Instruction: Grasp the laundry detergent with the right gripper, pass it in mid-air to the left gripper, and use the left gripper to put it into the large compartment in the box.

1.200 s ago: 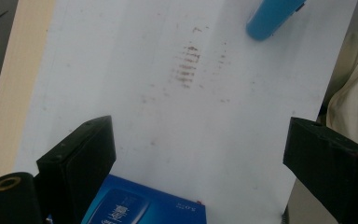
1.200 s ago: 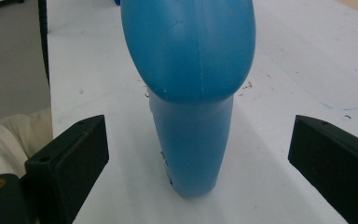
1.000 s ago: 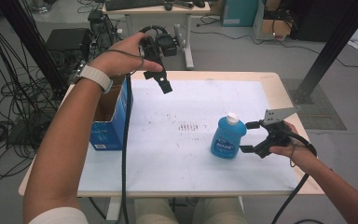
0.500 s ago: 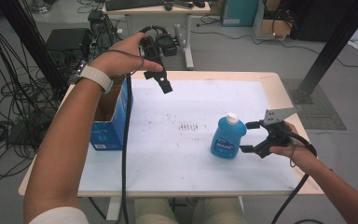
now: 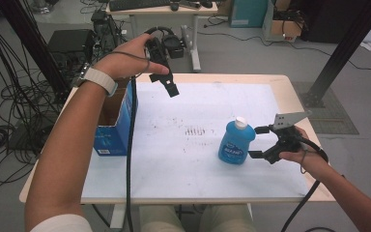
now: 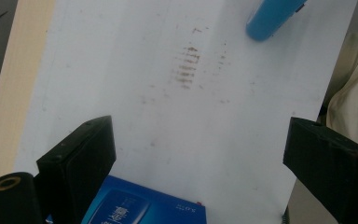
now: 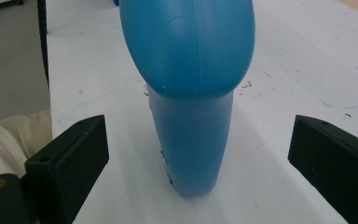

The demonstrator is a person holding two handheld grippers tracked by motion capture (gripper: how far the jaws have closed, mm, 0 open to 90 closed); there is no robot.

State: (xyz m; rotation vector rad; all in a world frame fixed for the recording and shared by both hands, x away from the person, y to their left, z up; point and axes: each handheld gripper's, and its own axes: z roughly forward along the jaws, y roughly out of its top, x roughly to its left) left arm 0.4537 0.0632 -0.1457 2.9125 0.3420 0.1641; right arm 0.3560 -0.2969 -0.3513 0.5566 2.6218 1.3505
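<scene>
Upright on the white surface (image 5: 183, 174), a blue plastic bottle (image 5: 235, 144) with a white cap (image 5: 241, 122) stands toward the person's right, near the front edge and well apart from the open blue cardboard box (image 5: 116, 126) at the left edge. The right gripper (image 5: 257, 142) sits level just beside the bottle, its jaws spread wide on either side of the bottle's lower body; in the right gripper view the bottle (image 7: 191, 93) fills the gap between the two black pads, yet neither pad touches it. The left gripper (image 5: 170, 88) hangs in the air above the far left part of the surface, near the box, jaws wide apart and holding nothing; its own view looks down on the stained white sheet (image 6: 186, 70) and the box's printed flap (image 6: 140, 210).

By the look of it, the bottle is a moulded container of liquid, so likely to have some weight low down and to slosh if swung. Its walls appear smooth and a little glossy, which suggests a slippery hold, and thin plastic of this sort may give under a hard squeeze. The body looks flattened, narrower below and bulging toward the shoulder. The safest purchase seems to be across the narrow faces of the lower body, beneath that bulge, where the shoulder would act as a stop against slipping, with a firm but unhurried close.
</scene>
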